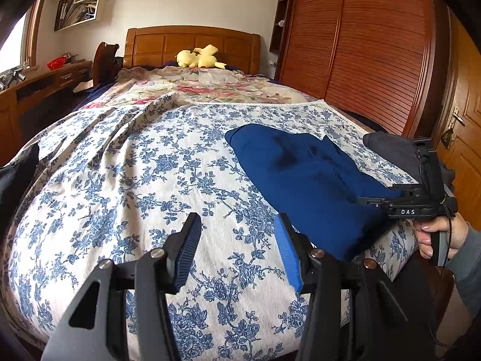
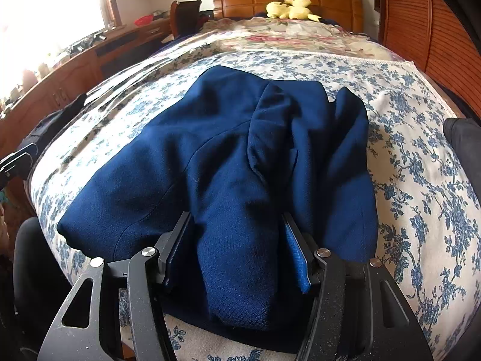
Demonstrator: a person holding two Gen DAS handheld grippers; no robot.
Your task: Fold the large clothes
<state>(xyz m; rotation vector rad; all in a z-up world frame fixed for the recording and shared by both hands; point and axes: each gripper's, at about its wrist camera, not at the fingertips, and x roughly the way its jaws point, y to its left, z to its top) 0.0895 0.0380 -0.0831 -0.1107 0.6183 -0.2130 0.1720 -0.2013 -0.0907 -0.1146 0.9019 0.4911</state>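
Note:
A navy blue garment lies folded in a bundle on the blue-flowered bedspread near the foot of the bed. It also shows in the left wrist view, to the right. My right gripper is open, its jaws either side of a fold of the garment's near edge, which lies between them. My left gripper is open and empty, over bare bedspread left of the garment. The right gripper's body shows in a hand at the right edge.
A yellow plush toy lies by the wooden headboard. A louvred wardrobe stands right of the bed, a desk left. Dark clothing lies at the bed's left edge and right edge.

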